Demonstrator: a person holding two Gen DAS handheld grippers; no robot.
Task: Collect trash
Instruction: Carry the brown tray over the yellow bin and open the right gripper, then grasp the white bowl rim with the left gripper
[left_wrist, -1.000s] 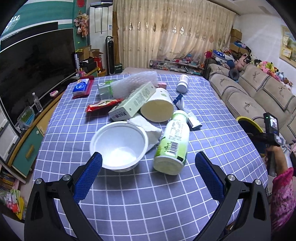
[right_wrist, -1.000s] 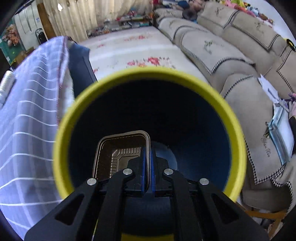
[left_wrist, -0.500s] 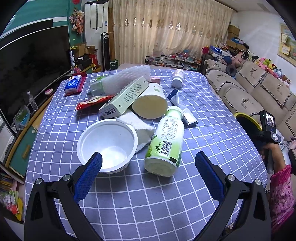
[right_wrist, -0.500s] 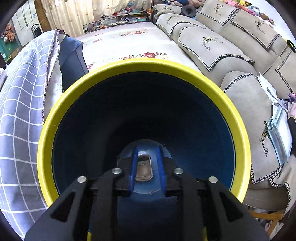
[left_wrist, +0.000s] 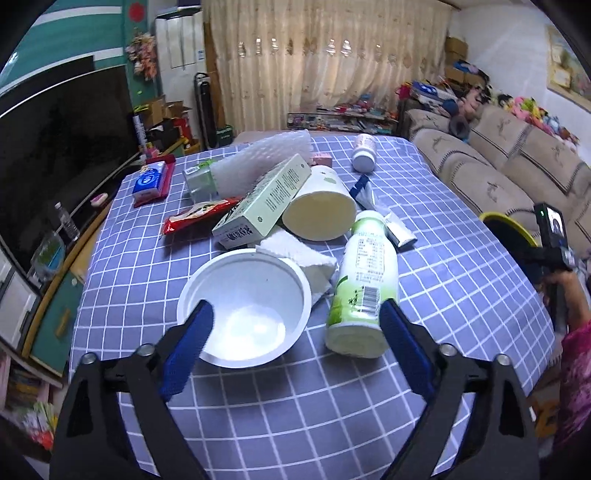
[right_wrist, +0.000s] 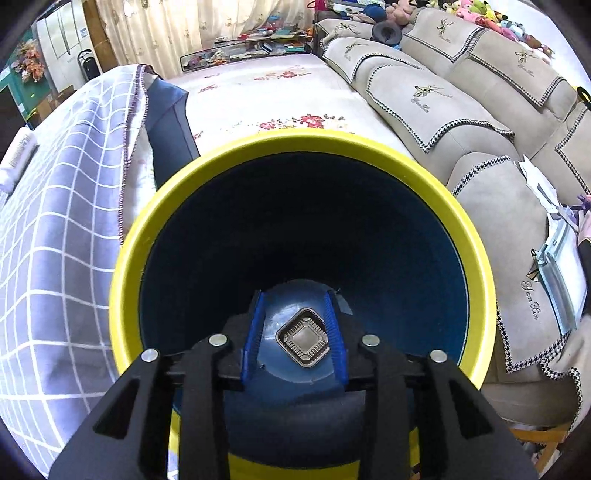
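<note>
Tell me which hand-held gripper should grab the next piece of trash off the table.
Left. The left hand-held gripper hangs open just over the white bowl and green bottle. The right hand-held gripper is open and empty above the bin, beside the table, away from that trash.

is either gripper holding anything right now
No. The left gripper is open above the white bowl; the right gripper is open, the tray lying in the bin.
</note>
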